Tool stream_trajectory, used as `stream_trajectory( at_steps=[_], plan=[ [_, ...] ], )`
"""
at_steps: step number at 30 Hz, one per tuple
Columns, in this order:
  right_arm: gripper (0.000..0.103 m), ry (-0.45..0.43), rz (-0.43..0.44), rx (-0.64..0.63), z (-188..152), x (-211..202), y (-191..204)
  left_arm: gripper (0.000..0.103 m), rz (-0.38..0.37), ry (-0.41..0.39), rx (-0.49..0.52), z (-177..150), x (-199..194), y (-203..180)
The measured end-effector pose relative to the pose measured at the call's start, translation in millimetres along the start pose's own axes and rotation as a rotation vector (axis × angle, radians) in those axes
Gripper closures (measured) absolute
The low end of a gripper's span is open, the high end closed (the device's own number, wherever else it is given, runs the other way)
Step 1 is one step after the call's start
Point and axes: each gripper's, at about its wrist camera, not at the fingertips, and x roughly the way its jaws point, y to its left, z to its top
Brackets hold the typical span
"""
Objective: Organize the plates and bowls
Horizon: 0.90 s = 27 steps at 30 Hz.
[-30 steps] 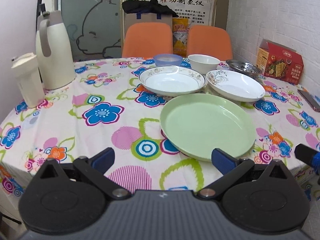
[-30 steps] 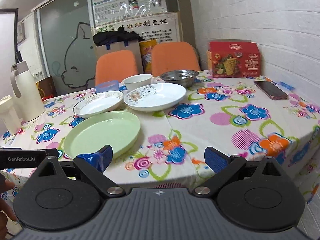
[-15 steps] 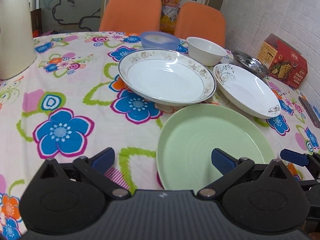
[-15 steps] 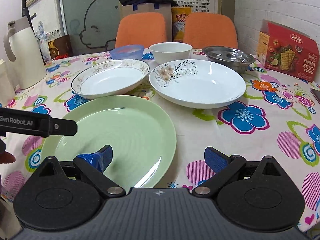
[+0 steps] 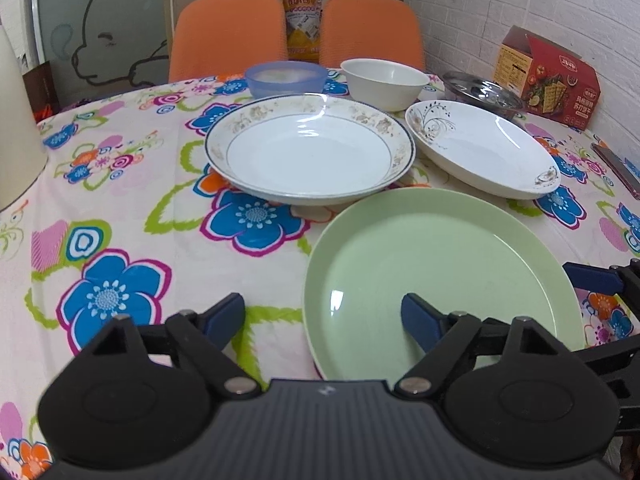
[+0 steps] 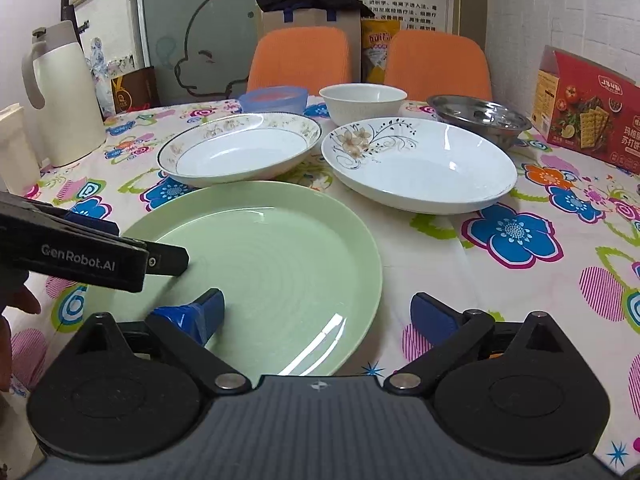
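Two tools are before you, both wide open and holding nothing; your left tool (image 5: pixel 322 316) has its right finger over the green plate (image 5: pixel 436 280) and its left finger over the cloth of the worktop (image 5: pixel 120 200), and your right tool (image 6: pixel 318 314) straddles the rim of the same plate at 5 o'clock. The gold-rimmed plate (image 5: pixel 310 152) lies at 11 o'clock from the green one, the vine-patterned plate (image 5: pixel 480 148) at 1 o'clock; the blue bowl (image 5: pixel 286 78), white bowl (image 5: pixel 384 82) and steel bowl (image 5: pixel 482 90) stand behind them at 12 o'clock. I think the risk is this: both tools crowd one plate, so they may knock together; the plate lies flat and glossy, so a finger may push it instead of going under the rim, and it could slide into the gold-rimmed plate just beside it.
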Motion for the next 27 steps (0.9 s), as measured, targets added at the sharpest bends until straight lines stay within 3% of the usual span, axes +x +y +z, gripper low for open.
stream_trajectory(
  at_steps=[2, 7, 9, 12, 19, 27],
  plan=[
    [0.016, 0.001, 0.054, -0.046, 0.6, 2.5, 7.3, 0.021, -0.008, -0.003, 0.008, 0.3, 1.0, -3.0],
    [0.015, -0.035, 0.088, -0.059, -5.2, 1.6, 4.2, 0.022, 0.001, -0.005, -0.003, -0.4, 0.3, -6.6],
    [0.015, -0.031, 0.083, -0.055, -4.5, 1.3, 5.1, 0.023, 0.001, 0.000, -0.002, -0.9, -0.5, -9.8],
    [0.015, -0.032, 0.055, -0.047, -2.9, 2.6, 11.8, 0.034, -0.027, -0.009, 0.021, -2.5, -3.3, -18.8],
    [0.016, -0.072, -0.003, -0.111, -2.7, -12.7, 30.0, 0.040, -0.064, -0.032, -0.015, -6.6, -20.6, -11.8],
    [0.015, -0.090, 0.107, -0.115, 9.8, -8.3, 75.3, 0.040, 0.065, -0.046, -0.093, -19.4, -52.1, 32.8]
  ],
)
